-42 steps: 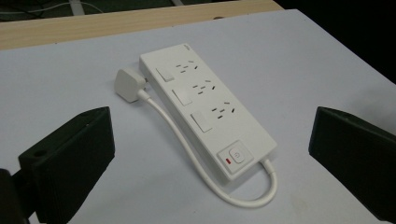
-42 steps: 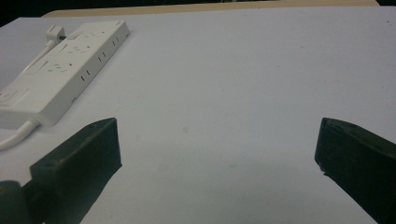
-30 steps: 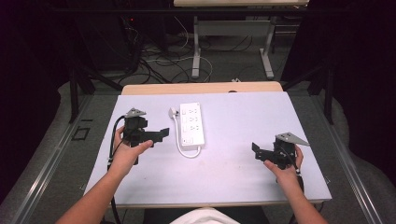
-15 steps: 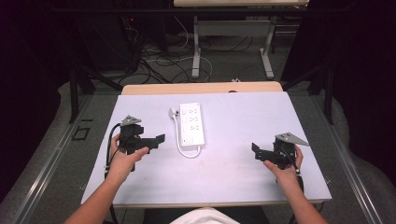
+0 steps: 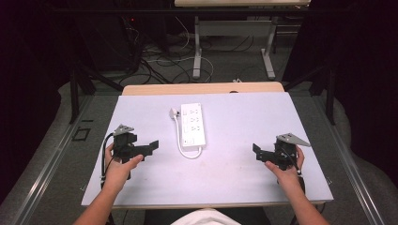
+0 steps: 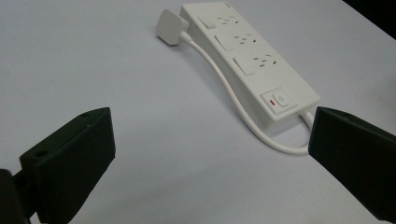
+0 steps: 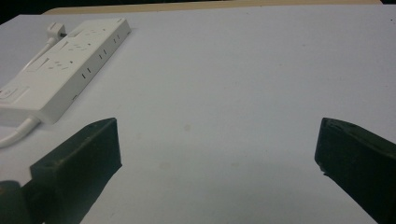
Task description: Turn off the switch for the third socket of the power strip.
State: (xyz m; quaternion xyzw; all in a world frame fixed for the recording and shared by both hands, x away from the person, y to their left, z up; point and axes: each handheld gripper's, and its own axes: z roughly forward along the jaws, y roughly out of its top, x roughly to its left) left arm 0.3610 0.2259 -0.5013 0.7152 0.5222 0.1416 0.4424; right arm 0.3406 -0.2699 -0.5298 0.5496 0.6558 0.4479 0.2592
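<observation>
A white power strip point(image 5: 193, 125) lies flat on the pale table point(image 5: 244, 117), left of its middle, with its white plug point(image 5: 174, 112) beside its far end and its cable point(image 5: 187, 151) looping round the near end. My left gripper point(image 5: 151, 146) is held low, left of the strip, pointing right at it, open and empty. In the left gripper view, the strip point(image 6: 247, 60), plug point(image 6: 170, 27) and cable point(image 6: 233, 102) lie ahead of the wide-apart jaws of the left gripper point(image 6: 210, 135). My right gripper point(image 5: 257, 152) sits near the right edge, open and empty. In the right gripper view, the strip point(image 7: 60, 65) lies far left of the right gripper point(image 7: 217, 149).
A wooden strip point(image 5: 202, 88) runs along the table's far edge. Beyond it are desk legs point(image 5: 198, 47) and loose cables point(image 5: 159, 61) on the floor. Bare tabletop stretches between the strip and my right gripper.
My left gripper has drawn back toward the near-left part of the table, away from the strip. The right gripper and the strip have stayed put.
</observation>
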